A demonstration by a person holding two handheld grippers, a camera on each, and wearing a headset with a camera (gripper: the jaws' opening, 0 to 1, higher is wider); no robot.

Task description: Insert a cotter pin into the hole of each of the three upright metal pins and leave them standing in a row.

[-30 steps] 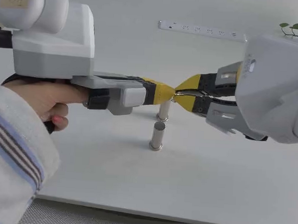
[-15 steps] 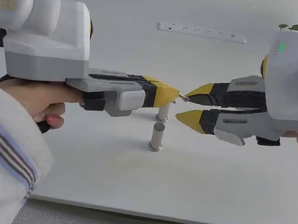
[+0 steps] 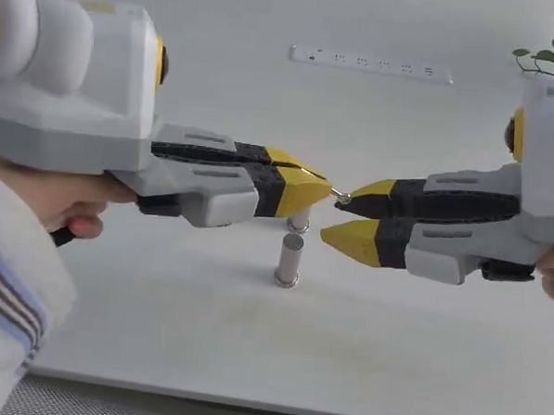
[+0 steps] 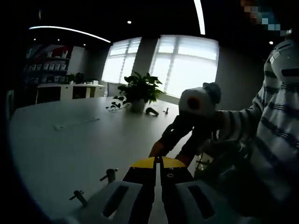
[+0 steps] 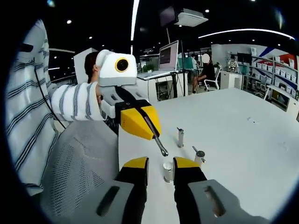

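Observation:
My left gripper (image 3: 323, 186) is shut on a thin cotter pin (image 3: 339, 197), whose looped end sticks out past the yellow tips. In the right gripper view that cotter pin (image 5: 157, 139) slants down from the left gripper (image 5: 136, 122). My right gripper (image 3: 358, 216) faces it from the right, open, with its upper jaw just beside the loop. Below them a bare upright metal pin (image 3: 288, 260) stands on the white table, and a second pin (image 3: 298, 222) is half hidden behind. The right gripper view has one pin (image 5: 167, 171) between my open right gripper (image 5: 161, 164) and two farther pins (image 5: 180, 137) (image 5: 200, 156) with cotter pins through them.
A white power strip (image 3: 370, 62) lies at the far side of the table (image 3: 252, 327), and a small plant (image 3: 550, 53) sits at the far right. The table's front edge runs close below the grippers. A person's striped sleeve (image 3: 8, 286) is at the lower left.
The right gripper has opened, let go of the cotter pin and drawn back a little to the right. The left gripper keeps the cotter pin.

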